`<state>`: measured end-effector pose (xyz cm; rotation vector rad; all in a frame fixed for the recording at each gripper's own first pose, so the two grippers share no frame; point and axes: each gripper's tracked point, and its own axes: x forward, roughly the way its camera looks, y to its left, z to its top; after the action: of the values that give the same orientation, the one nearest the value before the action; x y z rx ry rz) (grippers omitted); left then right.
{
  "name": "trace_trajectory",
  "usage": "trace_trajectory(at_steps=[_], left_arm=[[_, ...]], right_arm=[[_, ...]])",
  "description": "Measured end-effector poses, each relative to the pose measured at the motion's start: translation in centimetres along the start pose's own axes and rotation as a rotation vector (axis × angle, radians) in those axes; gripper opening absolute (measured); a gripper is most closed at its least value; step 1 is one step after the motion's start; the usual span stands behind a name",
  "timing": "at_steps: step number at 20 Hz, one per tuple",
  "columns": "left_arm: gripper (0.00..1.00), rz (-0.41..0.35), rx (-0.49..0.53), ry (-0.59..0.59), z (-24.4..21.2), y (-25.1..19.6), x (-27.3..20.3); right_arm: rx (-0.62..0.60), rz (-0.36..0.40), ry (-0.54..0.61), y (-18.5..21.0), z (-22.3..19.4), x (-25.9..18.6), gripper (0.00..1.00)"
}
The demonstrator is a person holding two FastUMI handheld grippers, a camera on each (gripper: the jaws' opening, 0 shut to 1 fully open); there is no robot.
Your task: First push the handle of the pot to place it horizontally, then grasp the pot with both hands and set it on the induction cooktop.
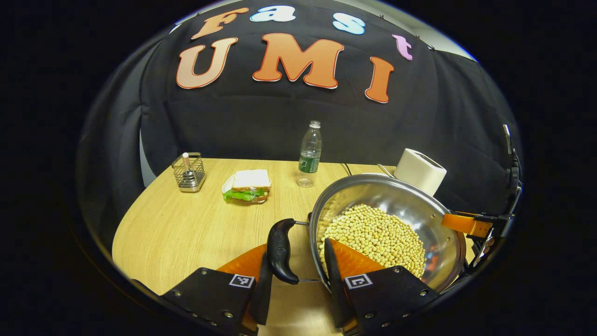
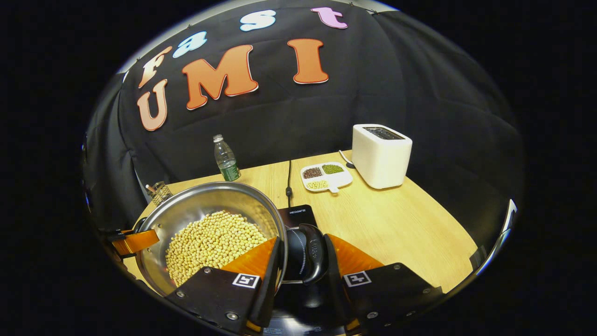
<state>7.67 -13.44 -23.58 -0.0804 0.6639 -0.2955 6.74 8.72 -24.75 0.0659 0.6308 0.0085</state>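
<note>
- The table (image 2: 401, 219) is pale wood, with a rounded near edge; the booth's black cloth closes off its far edge.
- The pot (image 1: 410, 200) is steel and round, tilted in both views, with a black handle at each of two opposite sides, so its handle-to-handle line runs from one gripper to the other. It sits over the table's middle, above the cooktop (image 2: 298, 213); I cannot tell whether it rests on it or is lifted clear.
- The cooktop is black and mostly hidden under the pot and the right gripper; a cord runs from it toward the far edge.
- The pot holds a heap of pale beans (image 2: 212, 247).
- Left gripper (image 1: 301, 261): its fingers are clamped on the pot's rim and black handle (image 1: 281, 252), one finger outside the handle, the other inside the pot against the beans.
- Right gripper (image 2: 303, 261): fingers likewise clamped, one inside the rim, one outside the other handle (image 2: 313, 254).
- Toaster (image 2: 381, 155): white, near the far right corner.
- Bottle (image 1: 309, 154): clear, upright by the far edge.
- Sandwich (image 1: 249, 185) on a plate, left of the bottle.
- Wire basket (image 1: 189, 172), far left corner, holding a small shaker.
- Tray (image 2: 326, 177): white, three compartments of dark, green and pale grains.
</note>
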Motion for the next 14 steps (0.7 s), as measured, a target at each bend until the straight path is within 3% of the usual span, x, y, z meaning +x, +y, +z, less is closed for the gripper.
trace_trajectory(at_steps=[14], left_arm=[[0.55,-0.026,0.008,0.057,-2.0,-3.8,2.4]], right_arm=[[0.015,-0.036,0.016,-4.3,-0.5,0.9,0.51]])
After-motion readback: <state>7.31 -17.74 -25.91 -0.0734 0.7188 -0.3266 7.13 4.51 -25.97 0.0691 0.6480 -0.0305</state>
